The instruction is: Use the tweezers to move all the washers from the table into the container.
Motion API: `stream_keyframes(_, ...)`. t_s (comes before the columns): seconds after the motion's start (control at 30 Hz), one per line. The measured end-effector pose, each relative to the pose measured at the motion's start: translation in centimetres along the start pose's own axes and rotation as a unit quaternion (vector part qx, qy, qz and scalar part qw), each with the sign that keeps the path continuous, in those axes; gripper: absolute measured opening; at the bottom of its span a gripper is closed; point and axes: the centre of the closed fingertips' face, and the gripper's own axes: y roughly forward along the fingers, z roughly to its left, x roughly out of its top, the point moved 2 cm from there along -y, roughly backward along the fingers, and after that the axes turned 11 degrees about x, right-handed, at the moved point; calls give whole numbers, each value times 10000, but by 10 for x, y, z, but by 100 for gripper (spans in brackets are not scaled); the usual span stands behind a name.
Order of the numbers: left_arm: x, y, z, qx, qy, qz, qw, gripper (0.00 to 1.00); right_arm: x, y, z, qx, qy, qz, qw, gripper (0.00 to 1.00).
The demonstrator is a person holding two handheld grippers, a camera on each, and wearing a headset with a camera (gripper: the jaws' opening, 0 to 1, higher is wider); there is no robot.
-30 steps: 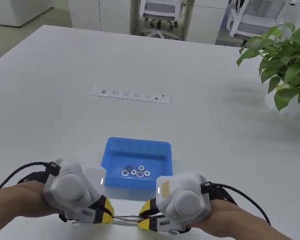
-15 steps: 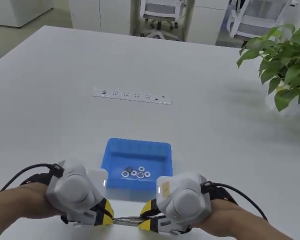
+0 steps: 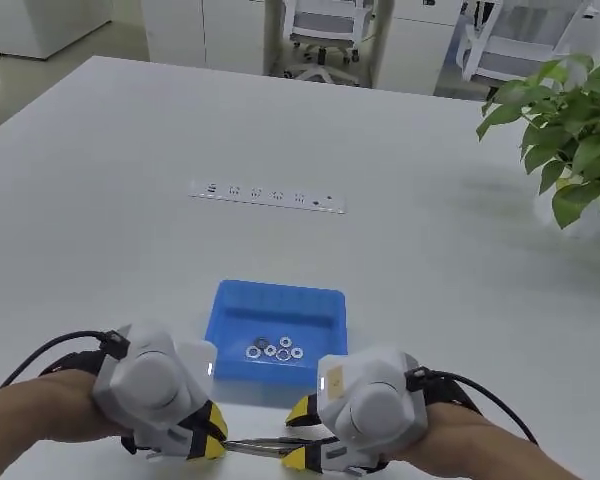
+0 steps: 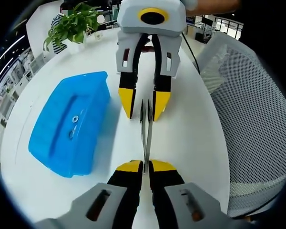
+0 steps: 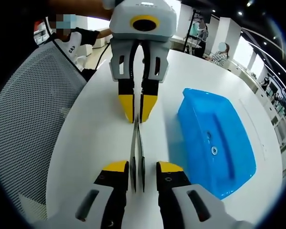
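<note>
Metal tweezers (image 3: 260, 447) lie on the white table near its front edge, between my two grippers. My left gripper (image 3: 217, 440) is shut on their joined end, seen close up in the left gripper view (image 4: 145, 165). Facing it, my right gripper (image 3: 298, 435) stands open, its yellow-tipped jaws straddling the tweezers' two prongs (image 5: 137, 167) with small gaps on both sides. Just beyond the grippers sits a blue container (image 3: 276, 300) with several washers (image 3: 273, 350) lying in it.
A white power strip (image 3: 268, 196) lies farther back on the table. A potted plant (image 3: 570, 130) stands at the right edge. Office chairs (image 3: 325, 25) stand behind the table, and a mesh chair (image 4: 257, 119) is close to the front edge.
The head camera has tipped a little. Both grippers have slid slightly toward me and still face each other along the tweezers.
</note>
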Motion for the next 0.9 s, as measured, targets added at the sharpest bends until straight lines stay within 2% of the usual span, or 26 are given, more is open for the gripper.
stream_keyframes(0.1,0,-3,3,78,-122,-56,9999,15,0,-5,1,-64,18,-19,10000,26)
stream_keyframes(0.27,1,-13,4,181,-388,-204,9989,23,4,-18,-2,-266,205,-214,9992,30)
stream_keyframes(0.47,2,-28,7,342,-943,-528,9936,29,8,-39,-4,-616,540,-581,9949,35)
stream_keyframes(0.57,2,-38,11,543,-1337,-716,9869,35,6,-53,-7,-867,775,-783,9901,40)
stream_keyframes(0.67,4,-48,15,772,-1523,-937,9808,41,3,-67,-10,-1148,922,-916,9848,43)
stream_keyframes(0.73,6,-55,18,953,-1736,-1058,9745,47,2,-77,-11,-1350,1094,-1083,9788,47)
stream_keyframes(0.77,8,-58,19,1006,-1738,-1110,9733,50,2,-81,-11,-1434,1134,-1145,9764,48)
stream_keyframes(0.83,11,-64,22,1194,-1852,-1198,9680,57,0,-91,-11,-1631,1247,-1244,9707,52)
stream_keyframes(0.9,16,-71,27,1407,-1992,-1357,9603,61,-4,-100,-9,-1782,1291,-1274,9671,55)
